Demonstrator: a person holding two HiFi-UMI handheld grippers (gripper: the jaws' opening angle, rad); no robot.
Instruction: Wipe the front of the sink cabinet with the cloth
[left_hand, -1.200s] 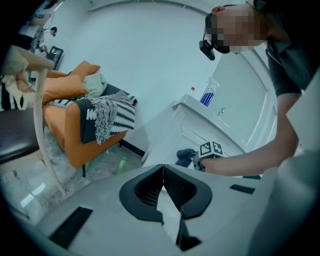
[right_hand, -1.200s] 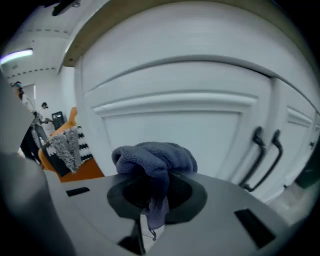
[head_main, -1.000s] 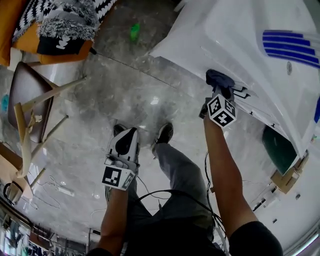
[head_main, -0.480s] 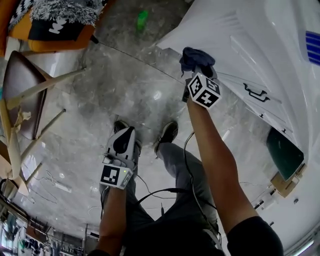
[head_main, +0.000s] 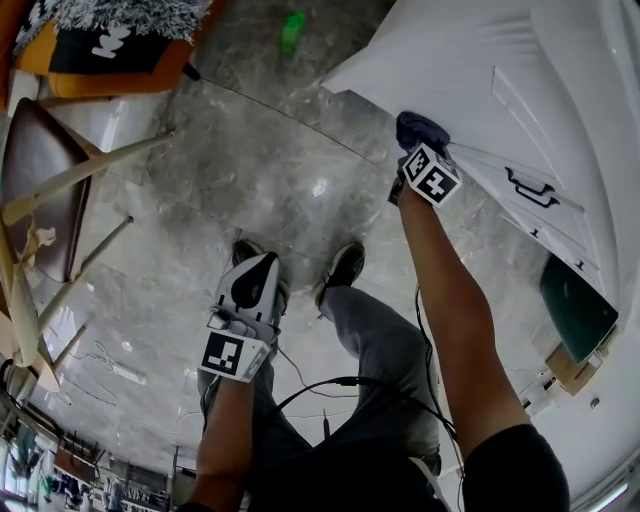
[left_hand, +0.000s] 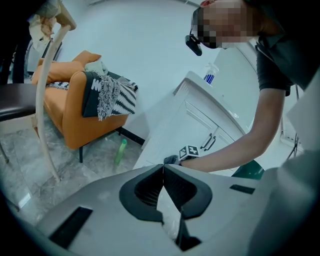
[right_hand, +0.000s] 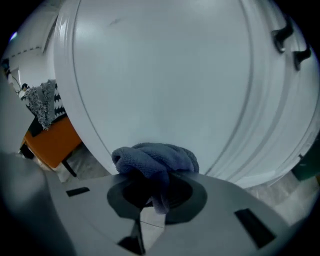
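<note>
Right gripper (right_hand: 154, 196) clamps the bunched cloth (right_hand: 156, 157) (wad lying crosswise to the jaws) against the sink cabinet (right_hand: 165, 75) door front. Left gripper (left_hand: 163, 168) closed, empty, well apart.

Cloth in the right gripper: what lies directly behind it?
The white cabinet door lies behind the cloth, held by the right gripper. The spot it covers cannot be seen.

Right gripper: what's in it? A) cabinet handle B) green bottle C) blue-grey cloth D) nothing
C: the right gripper view shows the right gripper shut on a bunched blue-grey cloth, held up to the white cabinet front.
</note>
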